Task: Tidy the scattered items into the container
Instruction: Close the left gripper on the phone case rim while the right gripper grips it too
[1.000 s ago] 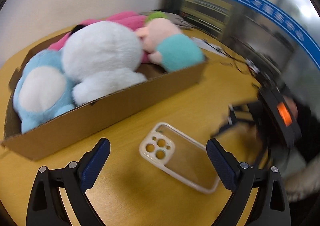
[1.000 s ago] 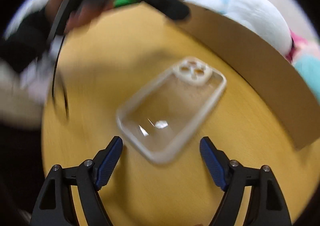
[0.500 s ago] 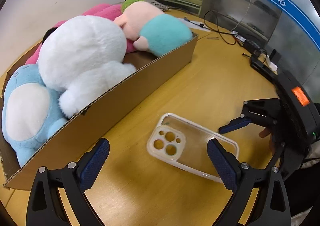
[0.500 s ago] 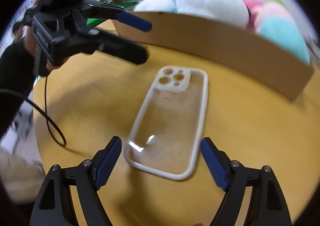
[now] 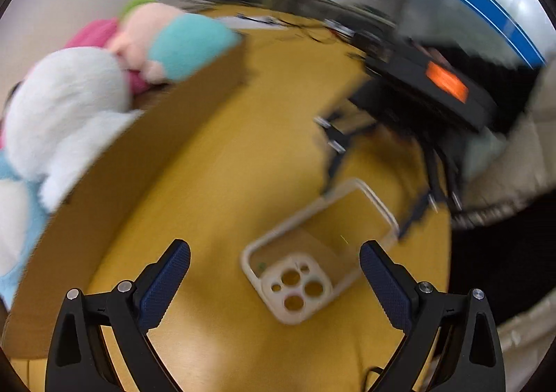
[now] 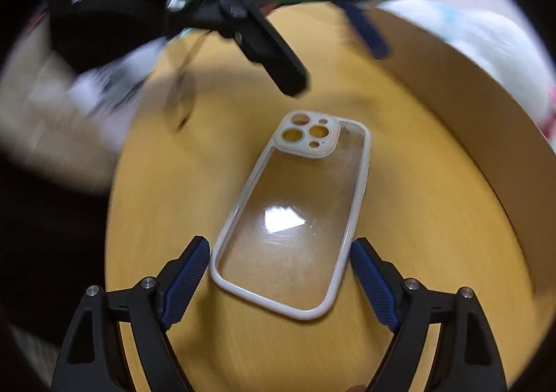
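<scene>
A clear phone case (image 6: 292,214) lies flat on the table (image 6: 434,235), near its edge beside the cardboard box (image 5: 146,162). It looks light, thin, slippery; grip its long rims. Both tongs, right (image 6: 279,274) and left (image 5: 274,280), spread empty.

Your room is evenly and brightly lit from overhead; a white patch of glare sits on the clear phone case (image 6: 290,221) in the right wrist view, and a ceiling light flares at the upper right of the left wrist view. Both fisheye pictures bend straight lines and fall to black at the corners. Motion blur smears the cardboard box (image 5: 146,162), the plush toys (image 5: 69,96) and the background. Soft shadows lie on the yellow table (image 6: 434,235). Each gripper's own fingers stay sharp.
</scene>
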Available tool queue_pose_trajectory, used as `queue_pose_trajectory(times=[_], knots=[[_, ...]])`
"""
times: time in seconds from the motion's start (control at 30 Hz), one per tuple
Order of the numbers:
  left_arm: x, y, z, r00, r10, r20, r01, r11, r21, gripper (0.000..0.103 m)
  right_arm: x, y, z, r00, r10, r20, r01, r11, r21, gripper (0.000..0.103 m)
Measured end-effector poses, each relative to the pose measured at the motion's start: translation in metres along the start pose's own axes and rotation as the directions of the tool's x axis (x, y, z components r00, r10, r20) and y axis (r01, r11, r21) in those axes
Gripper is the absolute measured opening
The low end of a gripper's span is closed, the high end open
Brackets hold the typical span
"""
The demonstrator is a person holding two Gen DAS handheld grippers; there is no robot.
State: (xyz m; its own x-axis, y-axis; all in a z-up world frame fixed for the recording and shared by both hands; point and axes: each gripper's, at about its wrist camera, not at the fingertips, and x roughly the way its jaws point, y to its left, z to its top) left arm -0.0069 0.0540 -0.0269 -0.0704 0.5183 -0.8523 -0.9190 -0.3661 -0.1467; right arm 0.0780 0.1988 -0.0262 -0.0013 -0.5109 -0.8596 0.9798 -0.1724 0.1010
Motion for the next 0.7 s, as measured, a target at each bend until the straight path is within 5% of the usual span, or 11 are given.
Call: queue_pose_trajectory(times=[0.17, 0.3, 0.43, 0.6, 0.7], knots=[[0.031, -0.031, -0.001, 0.993, -0.012, -0.119, 0.033, 0.984, 0.173, 0.1, -0.02, -0.027, -0.005, 0.987, 0.055, -0.148, -0.067, 0.995, -0.073, 0.085], [0.046, -0.015, 0.01, 0.992, 0.009, -0.127, 0.012, 0.986, 0.166, 0.1, -0.027, -0.031, 0.001, 0.979, 0.05, -0.198, -0.071, 0.992, -0.1, 0.085], [0.052, -0.007, 0.012, 0.99, -0.018, -0.143, 0.042, 0.984, 0.172, 0.1, -0.043, -0.024, 0.006, 0.989, -0.023, -0.144, 0.019, 0.999, -0.032, 0.085], [0.058, -0.017, 0.008, 0.988, -0.018, -0.154, 0.054, 0.972, 0.23, 0.099, -0.064, 0.035, 0.002, 0.994, -0.105, -0.02, 0.106, 0.994, 0.021, 0.085], [0.057, -0.018, 0.008, 0.989, -0.015, -0.15, 0.052, 0.968, 0.245, 0.099, -0.051, 0.064, -0.001, 0.989, -0.142, -0.035, 0.142, 0.99, 0.014, 0.086]])
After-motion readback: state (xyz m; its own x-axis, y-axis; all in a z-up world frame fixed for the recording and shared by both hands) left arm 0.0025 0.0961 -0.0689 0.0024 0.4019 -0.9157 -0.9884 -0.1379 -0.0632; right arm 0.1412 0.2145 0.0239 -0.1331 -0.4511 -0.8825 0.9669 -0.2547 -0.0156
